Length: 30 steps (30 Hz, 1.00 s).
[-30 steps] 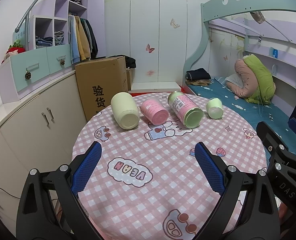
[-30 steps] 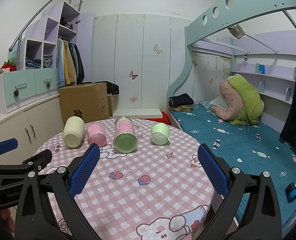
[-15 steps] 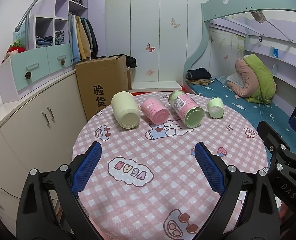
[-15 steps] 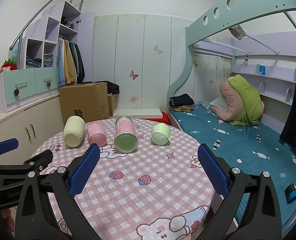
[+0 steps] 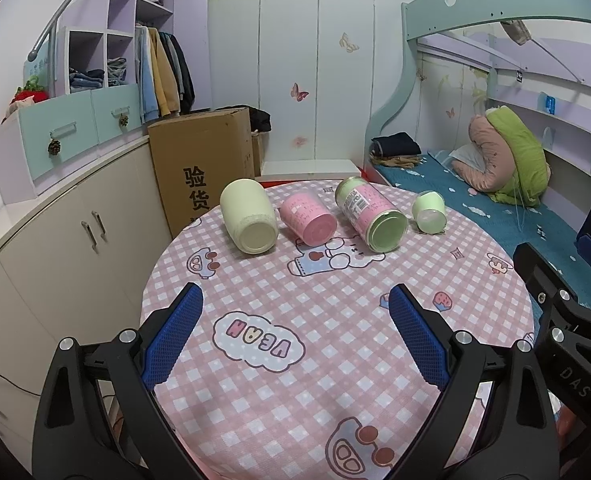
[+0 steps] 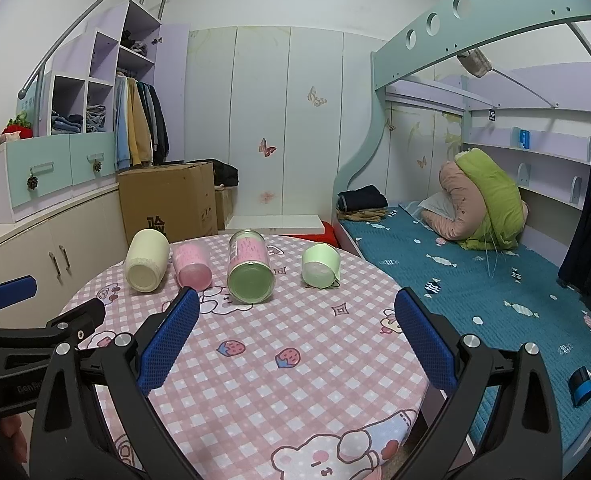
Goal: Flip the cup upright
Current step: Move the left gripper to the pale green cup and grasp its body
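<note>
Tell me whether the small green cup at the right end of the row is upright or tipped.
Tipped. The small green cup lies on its side on the table, its round end facing the camera.

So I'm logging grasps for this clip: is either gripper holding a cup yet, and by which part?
Nothing is held. The left gripper and right gripper are both open above the table, short of the four cups lying on their sides.
</note>
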Motion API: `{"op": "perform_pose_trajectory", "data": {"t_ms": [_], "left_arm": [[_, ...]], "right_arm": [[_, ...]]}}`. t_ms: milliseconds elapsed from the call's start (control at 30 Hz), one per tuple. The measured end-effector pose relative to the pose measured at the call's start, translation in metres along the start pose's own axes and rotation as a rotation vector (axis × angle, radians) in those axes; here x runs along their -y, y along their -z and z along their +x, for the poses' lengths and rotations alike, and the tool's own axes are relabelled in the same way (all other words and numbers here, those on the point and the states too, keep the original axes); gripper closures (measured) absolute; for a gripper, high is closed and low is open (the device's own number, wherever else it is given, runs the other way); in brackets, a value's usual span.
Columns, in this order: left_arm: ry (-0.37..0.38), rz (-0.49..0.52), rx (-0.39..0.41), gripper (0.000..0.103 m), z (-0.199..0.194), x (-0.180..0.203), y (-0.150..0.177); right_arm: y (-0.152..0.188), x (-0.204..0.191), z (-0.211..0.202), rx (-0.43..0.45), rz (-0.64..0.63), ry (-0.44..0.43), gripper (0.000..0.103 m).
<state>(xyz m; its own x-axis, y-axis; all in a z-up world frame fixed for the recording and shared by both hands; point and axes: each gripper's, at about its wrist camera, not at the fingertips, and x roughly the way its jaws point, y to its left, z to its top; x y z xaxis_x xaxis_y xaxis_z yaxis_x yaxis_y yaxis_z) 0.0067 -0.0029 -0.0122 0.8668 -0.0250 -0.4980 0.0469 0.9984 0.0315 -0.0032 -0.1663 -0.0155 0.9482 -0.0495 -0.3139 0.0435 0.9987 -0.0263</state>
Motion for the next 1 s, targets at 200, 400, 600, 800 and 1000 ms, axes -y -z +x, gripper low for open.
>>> {"op": "perform_pose_trajectory", "data": {"t_ms": [200, 400, 600, 800, 1000], "left_arm": [[0.009, 0.011, -0.015, 0.009, 0.006, 0.003, 0.000], [0.032, 0.012, -0.044, 0.009, 0.018, 0.007, -0.004], [0.058, -0.001, -0.092, 0.009, 0.040, 0.004, -0.010], [0.046, -0.023, -0.127, 0.009, 0.070, -0.012, -0.031], [0.008, -0.056, -0.178, 0.009, 0.118, -0.039, -0.065]], "right_arm": [[0.001, 0.002, 0.003, -0.004, 0.002, 0.000, 0.008], [0.002, 0.010, 0.011, -0.021, 0.011, 0.007, 0.008], [-0.002, 0.013, 0.025, -0.040, 0.004, 0.013, 0.008], [-0.016, 0.014, 0.055, -0.075, 0.017, -0.023, 0.008], [-0.036, 0.009, 0.099, -0.110, -0.002, -0.028, 0.008]]}}
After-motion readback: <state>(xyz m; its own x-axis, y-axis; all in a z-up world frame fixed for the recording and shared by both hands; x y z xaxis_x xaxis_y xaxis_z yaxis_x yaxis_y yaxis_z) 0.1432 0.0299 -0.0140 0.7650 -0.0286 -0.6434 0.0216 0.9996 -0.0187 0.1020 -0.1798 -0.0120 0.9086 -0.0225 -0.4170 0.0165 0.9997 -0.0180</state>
